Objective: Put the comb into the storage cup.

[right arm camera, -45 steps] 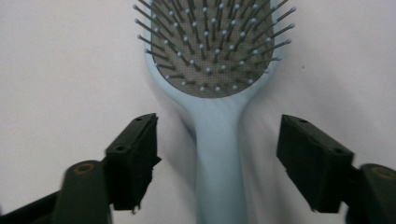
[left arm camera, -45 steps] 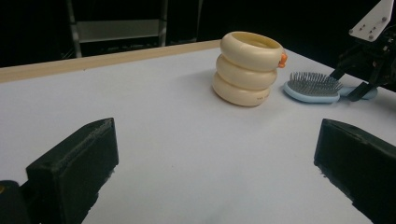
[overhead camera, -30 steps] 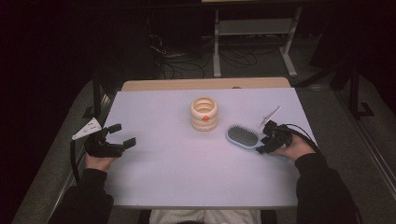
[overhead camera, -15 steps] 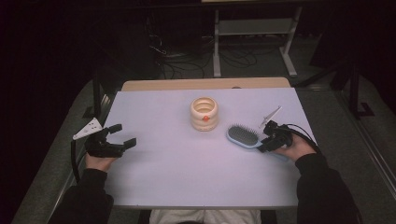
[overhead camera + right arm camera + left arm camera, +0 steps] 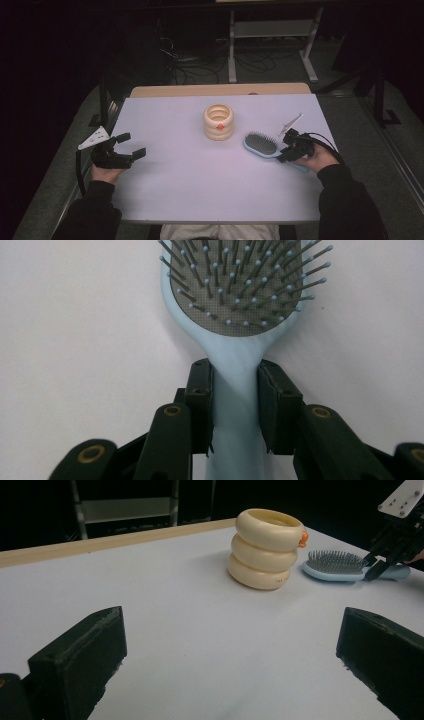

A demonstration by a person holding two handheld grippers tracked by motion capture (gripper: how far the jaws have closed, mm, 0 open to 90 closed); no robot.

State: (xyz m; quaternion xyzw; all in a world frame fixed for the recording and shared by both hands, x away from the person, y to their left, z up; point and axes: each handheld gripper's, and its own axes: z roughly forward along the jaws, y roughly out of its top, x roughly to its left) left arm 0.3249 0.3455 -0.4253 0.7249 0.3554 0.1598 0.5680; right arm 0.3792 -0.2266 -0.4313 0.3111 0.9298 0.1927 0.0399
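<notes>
Hairbrush (image 5: pixel 235 315) lies bristles-up on the table (image 5: pixel 190 200). Right gripper (image 5: pixel 235 405) has just closed, clamping its pale blue handle. Left gripper (image 5: pixel 230 660) gapes wide, holding nothing.

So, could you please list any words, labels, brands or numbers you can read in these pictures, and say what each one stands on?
No text can be read anywhere.
Cream ringed holder: a small dark mark low on its bottom ring in the left gripper view, too small and blurred to read.
Blue hairbrush: no print visible on head or handle.
White table: bare, no lettering.
</notes>
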